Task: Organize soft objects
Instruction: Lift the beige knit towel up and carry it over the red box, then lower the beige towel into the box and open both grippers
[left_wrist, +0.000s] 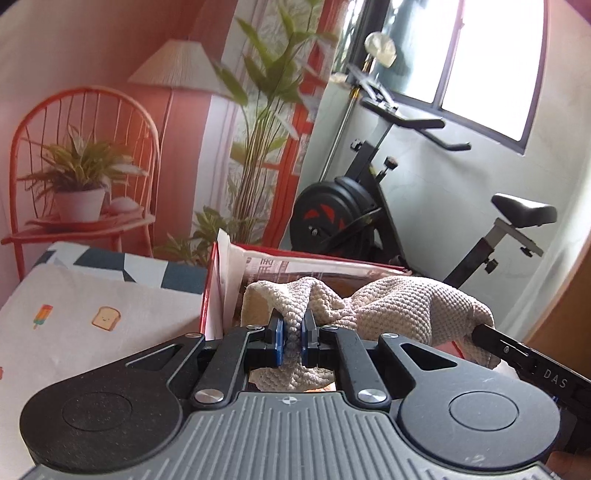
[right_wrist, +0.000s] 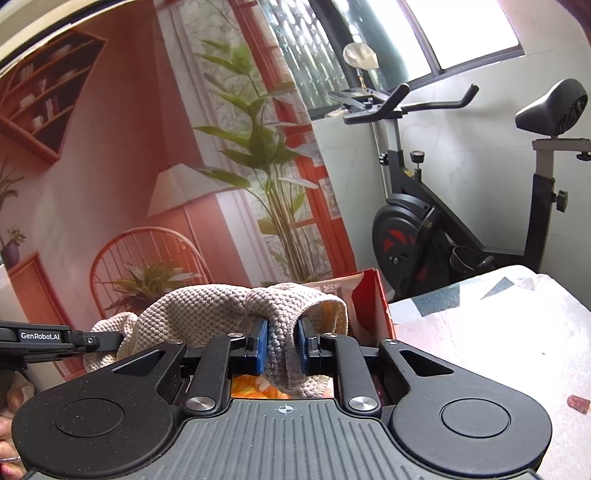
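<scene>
A beige knitted cloth (left_wrist: 399, 306) hangs stretched between both grippers, lifted above a red box (left_wrist: 207, 291). My left gripper (left_wrist: 293, 332) is shut on one bunched end of it, the knit squeezed between the blue pads. My right gripper (right_wrist: 281, 343) is shut on the other end of the knitted cloth (right_wrist: 207, 306). In the left wrist view the right gripper's black finger (left_wrist: 517, 350) reaches in from the right under the cloth. In the right wrist view the left gripper's arm (right_wrist: 55, 338) comes in from the left. Something orange (right_wrist: 255, 386) lies below the cloth.
The red box (right_wrist: 373, 299) stands on a bed with a patterned cover (left_wrist: 85, 317), white paper (left_wrist: 229, 266) sticking up inside it. Behind stand an exercise bike (left_wrist: 369, 206) and a wall backdrop showing a chair, lamp and plants (left_wrist: 258, 122). A window (left_wrist: 491, 62) is at upper right.
</scene>
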